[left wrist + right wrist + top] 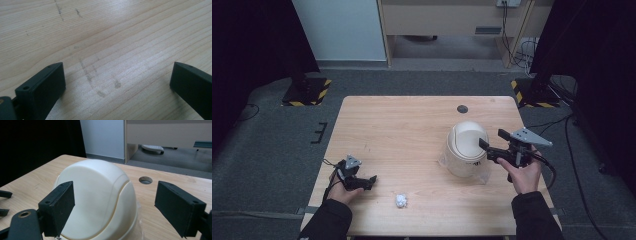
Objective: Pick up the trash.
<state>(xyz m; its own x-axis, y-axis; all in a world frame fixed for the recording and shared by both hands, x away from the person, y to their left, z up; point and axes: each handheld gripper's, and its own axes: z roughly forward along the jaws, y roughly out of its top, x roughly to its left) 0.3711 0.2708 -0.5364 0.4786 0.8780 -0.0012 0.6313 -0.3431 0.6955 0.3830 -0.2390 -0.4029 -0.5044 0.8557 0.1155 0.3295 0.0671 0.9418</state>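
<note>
Currently the right tool (490, 149) is held with jaws apart, gripping nothing, just at 3 o'clock of the cream domed bin (466, 148) standing on the bench (412, 125). Well apart at 8 o'clock, the left tool (369, 180) is likewise spread, empty.

Cream bin's (100, 202) base cut off below; crumpled white scrap (401, 201) indistinct.

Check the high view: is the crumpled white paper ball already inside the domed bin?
No, the crumpled white paper ball lies on the bare wooden table, apart from the domed bin.
</note>
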